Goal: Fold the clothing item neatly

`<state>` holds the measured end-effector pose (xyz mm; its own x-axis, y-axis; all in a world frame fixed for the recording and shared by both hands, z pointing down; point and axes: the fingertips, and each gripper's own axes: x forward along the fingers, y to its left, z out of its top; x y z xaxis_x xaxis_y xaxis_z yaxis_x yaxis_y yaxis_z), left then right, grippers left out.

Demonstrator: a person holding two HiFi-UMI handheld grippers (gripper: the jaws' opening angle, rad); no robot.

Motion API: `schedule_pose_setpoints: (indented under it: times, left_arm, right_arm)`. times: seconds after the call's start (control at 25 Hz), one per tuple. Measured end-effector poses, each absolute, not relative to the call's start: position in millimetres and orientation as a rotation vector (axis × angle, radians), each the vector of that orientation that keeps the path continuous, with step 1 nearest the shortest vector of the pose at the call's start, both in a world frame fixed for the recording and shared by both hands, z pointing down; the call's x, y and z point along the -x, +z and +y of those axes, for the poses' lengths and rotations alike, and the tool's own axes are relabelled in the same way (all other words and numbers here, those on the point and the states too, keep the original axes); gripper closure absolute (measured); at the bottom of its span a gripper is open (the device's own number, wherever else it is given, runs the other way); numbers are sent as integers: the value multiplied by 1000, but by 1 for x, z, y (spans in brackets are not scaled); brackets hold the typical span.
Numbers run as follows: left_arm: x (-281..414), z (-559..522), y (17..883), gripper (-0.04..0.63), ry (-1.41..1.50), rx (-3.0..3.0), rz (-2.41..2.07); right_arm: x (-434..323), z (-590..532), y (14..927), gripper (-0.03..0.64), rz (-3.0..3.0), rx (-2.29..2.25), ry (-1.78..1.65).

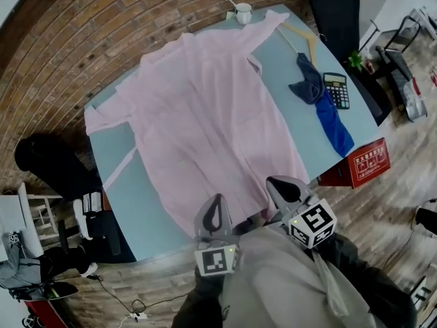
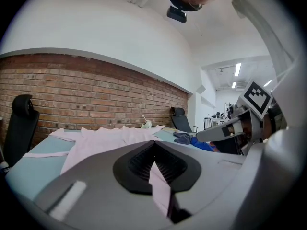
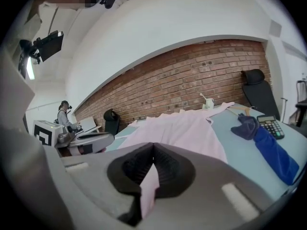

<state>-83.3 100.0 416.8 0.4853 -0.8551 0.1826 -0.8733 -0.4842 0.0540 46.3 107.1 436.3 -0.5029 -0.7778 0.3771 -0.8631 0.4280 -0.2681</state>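
Note:
A pale pink garment lies spread out flat over the light blue table, its sleeves reaching to the far corners. At the table's near edge my left gripper is shut on the garment's hem; pink cloth shows pinched between its black pads. A little to the right, my right gripper is shut on the same hem, with a fold of pink cloth caught between its pads. Both hold the near edge of the garment.
On the table's right side lie a blue cloth, a calculator and a wooden hanger. A white cup stands at the far edge. A red box sits beside the table, and black chairs by the brick wall.

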Motion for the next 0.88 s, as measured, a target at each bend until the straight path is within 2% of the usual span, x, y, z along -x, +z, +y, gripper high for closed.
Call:
schedule_pose_setpoints:
  times: [0.08,0.24,0.32,0.56,0.6,0.64,0.76,0.88]
  left_arm:
    - [88,98,419,588,186,-2582,-1502]
    - [101,100,430,588,217,-2562,-1459]
    - [100,96,436,588,232,-2578,-1418]
    - [61,70,451,588,242,-2639,-1281]
    - [56,65,454,588,251,-2632,-1282]
    - [51,58,456,588,265,-2619,-1292]
    - [37,24,461,588,268,-2549,-1385]
    - [17,-23,447,588,170,-2461,-1485]
  right_arm:
    - [-52,104,426,617,-2496,-1545,580]
    - [-89,99,375,617,-2466,-1722,149]
    - [-118,87,347,617,-2469,-1782,83]
    - [-226,-3,318,617,-2471,-2060,404]
    - [-237,-23,325,576,-2464,-2058,482]
    - [-245,-44,334,571,-2452,-2048,561]
    - [-251,-95,371,569,-2405,-1993,721]
    - [-228,-123,407,569,-2396,-1848,704]
